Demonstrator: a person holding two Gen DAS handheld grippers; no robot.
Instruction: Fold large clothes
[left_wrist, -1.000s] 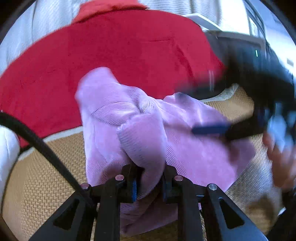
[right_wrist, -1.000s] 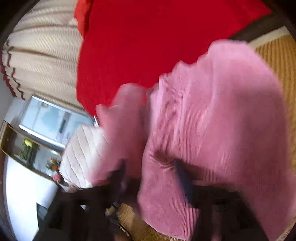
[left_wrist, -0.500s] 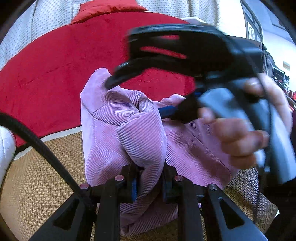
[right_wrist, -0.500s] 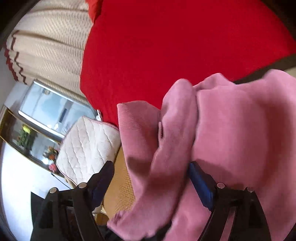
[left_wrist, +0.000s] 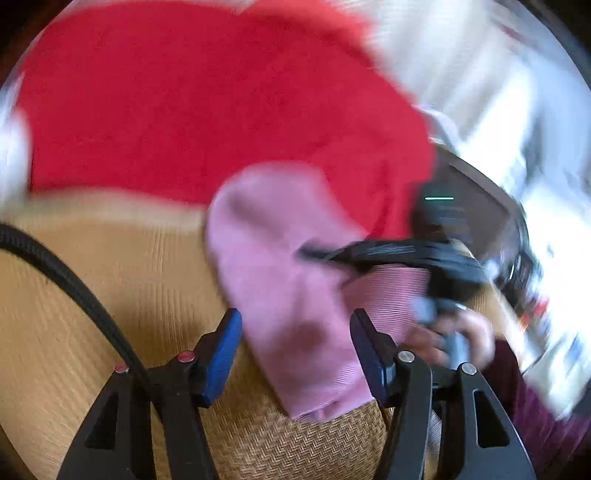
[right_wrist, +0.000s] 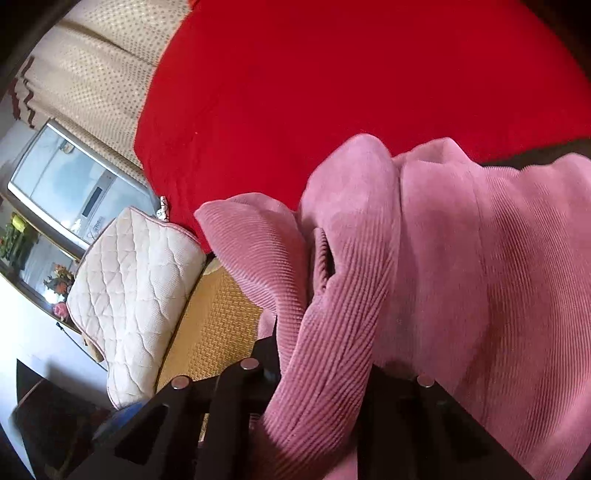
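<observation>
A pink corduroy garment (left_wrist: 280, 266) lies bunched on a woven tan mat (left_wrist: 110, 280). My left gripper (left_wrist: 295, 343) is open, its blue pads on either side of the cloth without pinching it. My right gripper (right_wrist: 325, 369) is shut on a fold of the same garment (right_wrist: 443, 266), which covers its fingers. In the left wrist view the right gripper (left_wrist: 369, 254) reaches in from the right onto the garment; this view is blurred by motion.
A red blanket (left_wrist: 184, 103) covers the area behind the mat, also shown in the right wrist view (right_wrist: 332, 92). A quilted white cushion (right_wrist: 133, 295) sits at the mat's left. A black cable (left_wrist: 66, 277) crosses my left view. A patterned curtain (right_wrist: 92, 74) hangs behind.
My left gripper has let go of the garment and opened, and has swung left. My right gripper has closed on a fold of it.
</observation>
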